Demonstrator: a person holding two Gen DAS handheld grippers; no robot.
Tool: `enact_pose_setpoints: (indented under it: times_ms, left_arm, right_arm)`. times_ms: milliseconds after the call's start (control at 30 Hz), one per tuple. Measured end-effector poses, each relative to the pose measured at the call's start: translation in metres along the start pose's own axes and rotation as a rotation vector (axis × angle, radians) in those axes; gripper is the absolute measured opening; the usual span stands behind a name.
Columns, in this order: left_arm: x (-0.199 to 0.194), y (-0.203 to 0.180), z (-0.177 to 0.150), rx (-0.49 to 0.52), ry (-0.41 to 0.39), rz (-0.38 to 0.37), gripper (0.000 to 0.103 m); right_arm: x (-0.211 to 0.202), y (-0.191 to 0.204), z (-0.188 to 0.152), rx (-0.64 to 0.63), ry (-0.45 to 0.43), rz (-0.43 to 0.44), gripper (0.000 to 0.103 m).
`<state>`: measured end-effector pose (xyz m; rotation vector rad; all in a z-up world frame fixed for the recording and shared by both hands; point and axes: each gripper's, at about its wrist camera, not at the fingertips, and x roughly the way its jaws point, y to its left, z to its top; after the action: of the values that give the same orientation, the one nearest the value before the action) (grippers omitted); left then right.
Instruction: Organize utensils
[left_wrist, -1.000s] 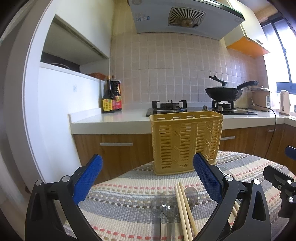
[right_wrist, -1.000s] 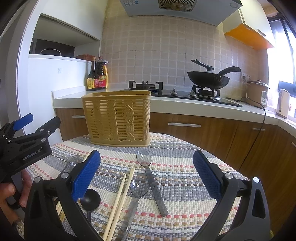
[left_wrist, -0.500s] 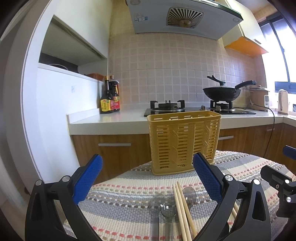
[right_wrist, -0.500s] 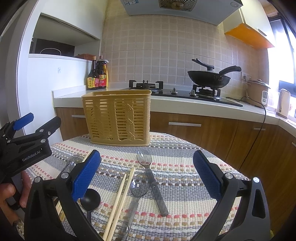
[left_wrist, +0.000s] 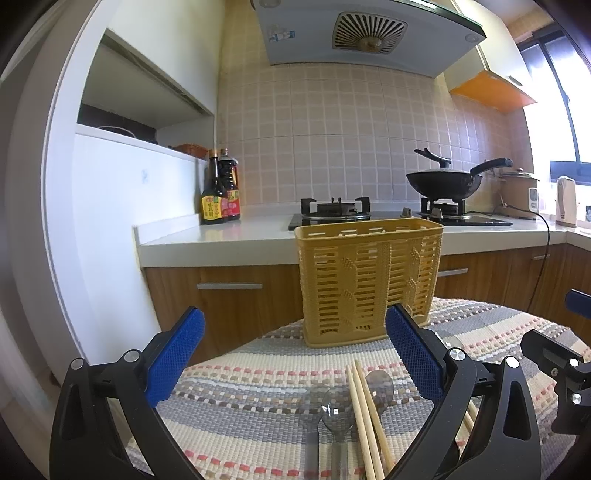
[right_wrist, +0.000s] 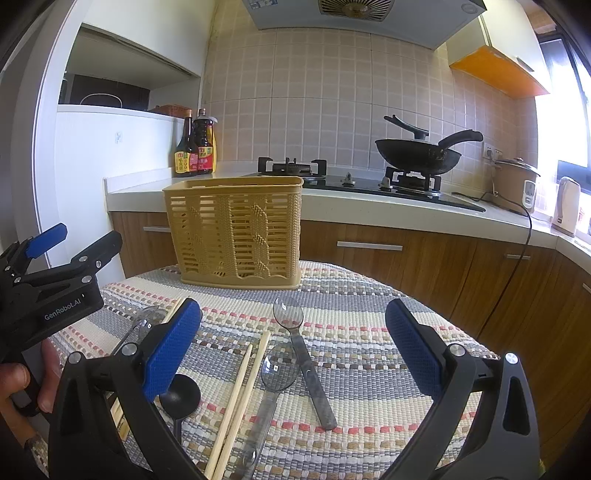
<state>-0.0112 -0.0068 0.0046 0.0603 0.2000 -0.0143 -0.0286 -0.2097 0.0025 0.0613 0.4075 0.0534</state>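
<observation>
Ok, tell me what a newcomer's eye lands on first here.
The yellow slotted basket standing upright at the far edge of the striped mat. Before it lie loose chopsticks, clear spoons and a black spoon. Both tools, left and right, hover open, holding nothing.

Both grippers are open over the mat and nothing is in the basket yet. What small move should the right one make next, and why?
Probably lower the right gripper onto the clear spoon lying between its open fingers. It holds nothing, the spoon lies flat on the woven mat apart from the chopsticks, and the yellow basket stands just beyond.
</observation>
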Motion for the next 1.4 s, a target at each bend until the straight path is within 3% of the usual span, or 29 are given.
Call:
enact_pose_setpoints:
  times_ms: [733,867,967,1067,1267,1400]
  left_arm:
    - [0.001,0.004,0.001,-0.010,-0.003,0.003,0.095]
    - [0.008,0.016,0.004,-0.045,0.033,-0.027,0.095]
    - [0.016,0.042,0.008,-0.150,0.100,-0.111,0.095]
    - [0.027,0.060,0.012,-0.185,0.184,-0.174,0.095]
    - [0.069,0.081,0.007,-0.243,0.457,-0.305,0.070]
    - [0.101,0.075,-0.014,-0.211,0.700,-0.406,0.056]
  right_arm:
    - [0.002,0.002,-0.001,-0.009,0.002,-0.001,0.096]
    - [0.002,0.002,-0.003,-0.009,0.000,-0.015,0.096]
    - [0.002,0.003,-0.004,-0.010,-0.008,-0.019,0.096]
    - [0.004,0.005,-0.004,-0.012,0.000,-0.051,0.096]
    - [0.021,-0.001,0.001,-0.017,0.125,-0.058,0.095]
    - [0.029,-0.010,0.014,-0.006,0.210,-0.002,0.082]
